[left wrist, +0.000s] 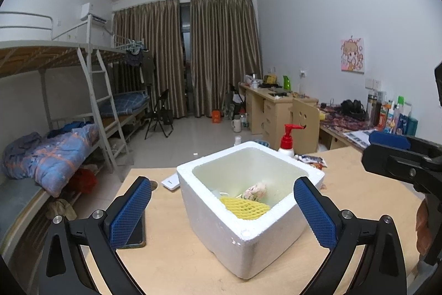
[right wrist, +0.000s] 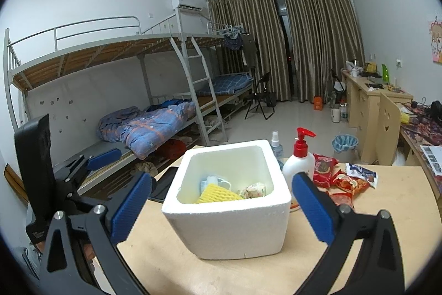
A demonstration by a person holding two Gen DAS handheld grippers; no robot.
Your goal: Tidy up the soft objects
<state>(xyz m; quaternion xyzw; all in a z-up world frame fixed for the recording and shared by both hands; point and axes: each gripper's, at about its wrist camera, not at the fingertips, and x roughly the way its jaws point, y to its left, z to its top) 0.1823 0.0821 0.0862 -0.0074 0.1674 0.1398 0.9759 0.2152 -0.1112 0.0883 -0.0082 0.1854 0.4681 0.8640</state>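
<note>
Left gripper (left wrist: 222,208): blue-padded fingers (left wrist: 129,212) stand wide apart, nothing between the pads. Right gripper (right wrist: 222,208): blue-padded fingers (right wrist: 312,208) likewise wide apart and empty.

Landmark: white open-topped foam box (right wrist: 229,223) on the pale wooden desk (right wrist: 386,212). It stands just beyond both sets of fingers, centred between them, untouched. Inside it lie a yellow foam net sleeve (right wrist: 216,195), a crumpled pinkish-white soft item (right wrist: 252,190) to the right of the sleeve, and a white mask-like item (right wrist: 214,181) behind the sleeve.

A dark phone (left wrist: 135,237) lies flat to the left of the box. A white pump bottle with red dispenser (right wrist: 299,159) stands at the box's right rear corner; a clear spray bottle (right wrist: 276,144) stands behind the box. Red snack packets (right wrist: 331,176) lie to the right of the box; their print is unreadable. No legible brand or label observed.
</note>
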